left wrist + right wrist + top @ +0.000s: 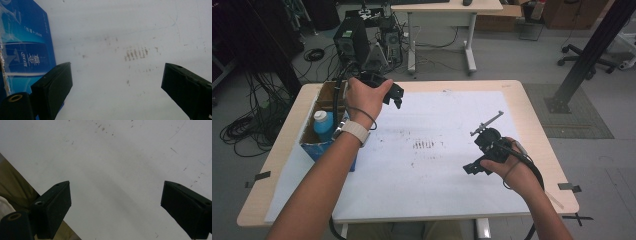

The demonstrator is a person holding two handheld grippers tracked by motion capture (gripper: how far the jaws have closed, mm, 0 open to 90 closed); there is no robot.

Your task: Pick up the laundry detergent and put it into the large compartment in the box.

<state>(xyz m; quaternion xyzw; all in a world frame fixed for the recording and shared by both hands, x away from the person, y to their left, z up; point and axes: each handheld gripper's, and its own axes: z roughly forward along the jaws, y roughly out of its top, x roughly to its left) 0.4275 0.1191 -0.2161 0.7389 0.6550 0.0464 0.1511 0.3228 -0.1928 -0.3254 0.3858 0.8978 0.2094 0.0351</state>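
Two bare forearms come in nearest the high camera, each hand holding one black gripper over the white sheet [437,150] that covers most of the table [532,115]. The left gripper [396,97], held above the sheet's far left part just beside the box [319,142], has its two blocky black jaws spread wide with nothing between them; in the left gripper view [117,82] bare sheet shows between them, with a small cluster of short brown scuff marks [136,53]. The right gripper [472,167], over the near right part of the sheet and well apart from the box, also stands with its jaws wide apart and holds nothing; the right gripper view [116,202] looks down on plain, lightly speckled sheet with the near table edge at the lower left. The left wrist carries one pale band [353,131] and a thin dark loop. The one box, blue printed cardboard with an open top, sits at the left edge of the sheet and holds one light blue bottle [324,125] with a white cap. The table is pale wood with rounded corners. Beyond the box, on the grey floor, stand one dark computer tower [351,42], loose black cables [247,130], a second table [447,7] and a wheeled chair base [587,57].
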